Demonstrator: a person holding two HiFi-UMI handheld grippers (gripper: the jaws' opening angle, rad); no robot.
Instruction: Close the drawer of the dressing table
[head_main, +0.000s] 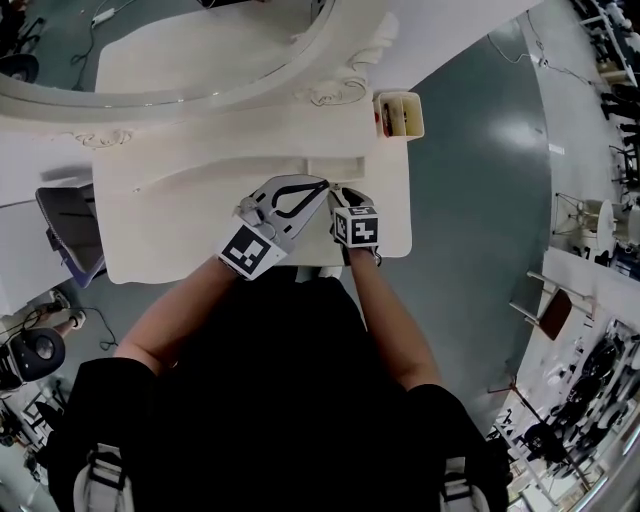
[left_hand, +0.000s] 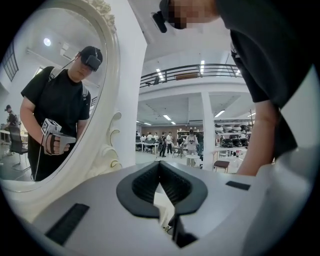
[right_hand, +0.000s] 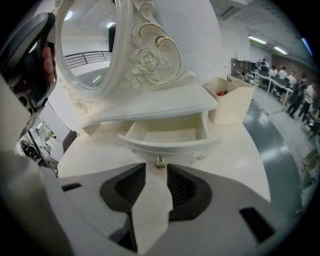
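Status: shallow cream drawer (right_hand: 167, 134) stands pulled out of white carved dressing table (right_hand: 240, 160); closing not begun. Right gripper (right_hand: 157, 171) spread, small brass knob (right_hand: 159, 163) between its tips, unpinched. Left gripper (left_hand: 160, 167) pressed together, empty.

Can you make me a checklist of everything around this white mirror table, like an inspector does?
Surface: white table top, smooth.
Job's things: drawer pulled open, nothing seen inside; its knob sits at the tips of the right gripper.
Clutter: organiser box at the table's right corner, something red inside.
Grippers: left gripper shut, empty; right gripper open, pressing on nothing.
Cables: floor cable, away from the table.
Surroundings: oval mirror, grey floor, people at distant desks.
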